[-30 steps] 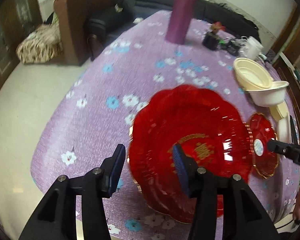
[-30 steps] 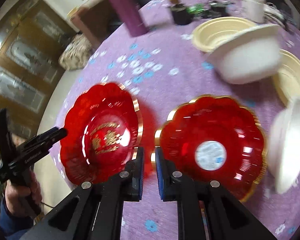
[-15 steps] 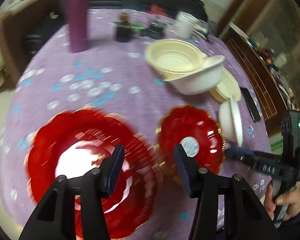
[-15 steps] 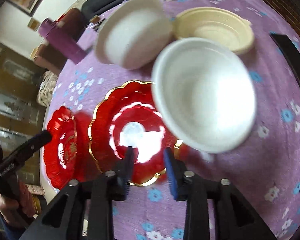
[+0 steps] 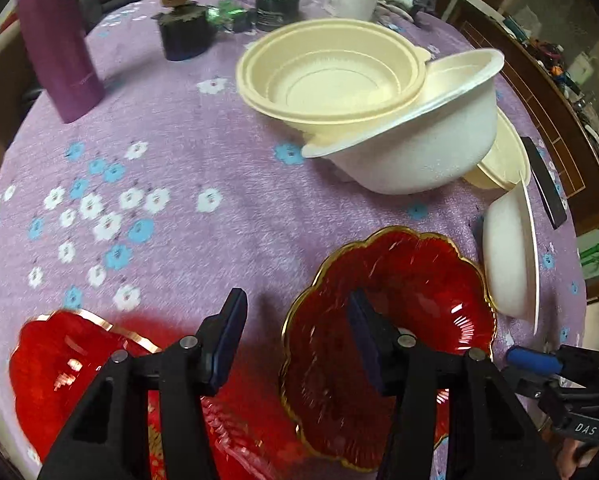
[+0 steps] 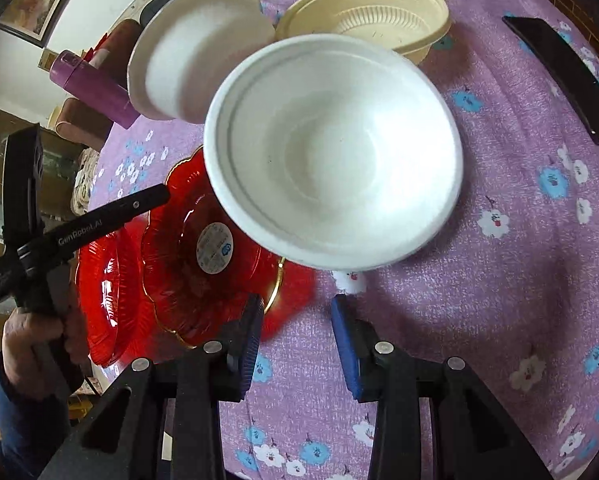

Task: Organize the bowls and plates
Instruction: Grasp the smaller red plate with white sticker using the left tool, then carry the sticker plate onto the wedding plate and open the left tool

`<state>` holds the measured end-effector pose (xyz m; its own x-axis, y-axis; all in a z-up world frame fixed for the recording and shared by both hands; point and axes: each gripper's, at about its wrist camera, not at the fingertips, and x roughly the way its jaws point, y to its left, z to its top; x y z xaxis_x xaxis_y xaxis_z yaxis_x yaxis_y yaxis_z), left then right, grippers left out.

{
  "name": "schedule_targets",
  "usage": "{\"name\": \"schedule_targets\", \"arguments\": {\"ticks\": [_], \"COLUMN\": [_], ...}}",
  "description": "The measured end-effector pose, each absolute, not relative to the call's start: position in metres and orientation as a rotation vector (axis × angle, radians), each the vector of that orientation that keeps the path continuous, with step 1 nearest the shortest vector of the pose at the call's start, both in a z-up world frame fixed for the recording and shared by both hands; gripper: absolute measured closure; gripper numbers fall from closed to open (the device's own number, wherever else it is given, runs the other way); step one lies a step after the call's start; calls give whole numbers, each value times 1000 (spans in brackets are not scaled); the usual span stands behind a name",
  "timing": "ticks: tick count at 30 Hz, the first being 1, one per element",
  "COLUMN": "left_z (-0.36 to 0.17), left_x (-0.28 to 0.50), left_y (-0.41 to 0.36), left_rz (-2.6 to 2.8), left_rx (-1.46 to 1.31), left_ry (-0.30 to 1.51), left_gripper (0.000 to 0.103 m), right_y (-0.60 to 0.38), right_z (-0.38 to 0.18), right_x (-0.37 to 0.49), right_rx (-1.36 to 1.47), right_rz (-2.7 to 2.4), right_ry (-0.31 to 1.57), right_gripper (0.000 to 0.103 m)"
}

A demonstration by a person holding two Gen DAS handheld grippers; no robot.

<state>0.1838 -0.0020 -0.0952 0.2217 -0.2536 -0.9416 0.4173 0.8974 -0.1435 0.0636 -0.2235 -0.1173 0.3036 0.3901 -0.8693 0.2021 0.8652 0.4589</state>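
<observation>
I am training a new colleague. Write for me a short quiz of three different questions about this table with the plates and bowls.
1. True or false: the right hand-held gripper is clamped on the white bowl.
2. How many red plates lie on the purple flowered tablecloth?
3. Multiple choice: the round white sticker is on A) the tall purple bottle, B) the red plate nearer the white bowl, C) the cream bowl.

Key:
1. False. Its jaws stand apart with only cloth between them; the bowl lies tilted just beyond the tips.
2. Two: the stickered one and a second red plate beside it.
3. B.
</observation>
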Motion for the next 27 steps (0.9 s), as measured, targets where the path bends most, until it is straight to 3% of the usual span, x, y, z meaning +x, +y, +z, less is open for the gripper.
{"name": "schedule_targets", "arguments": {"ticks": [7,10,11,12,23,25,27], "left_z": [-108,-106,-105,-105,-108,-108,-105], "left_x": [178,164,156,149,93,93,89], "left_y": [-14,-19,-21,-23,-38,-44,-44], "left_rz": [-483,-509,-528,-533,-593,-578,-564], "left_rx": [185,172,166,172,223,255,265], "left_ry": [1298,1309,1310,1308,1286,1263,1238], "left_gripper": [69,70,70,70,71,82,83], "right_y": [-218,-218,-217,-217,-247,-243,-238], "right_z": [-129,-128,-125,-124,-125,-124,-120], "right_x": [71,70,69,68,44,43,41], "right_rx": [553,528,510,490,486,460,402], "right_rz": [154,158,158,156,90,97,86], "right_ry": [1292,1289,1283,1283,1295,1298,1282], "right_gripper": [65,68,78,81,81,82,89]}}
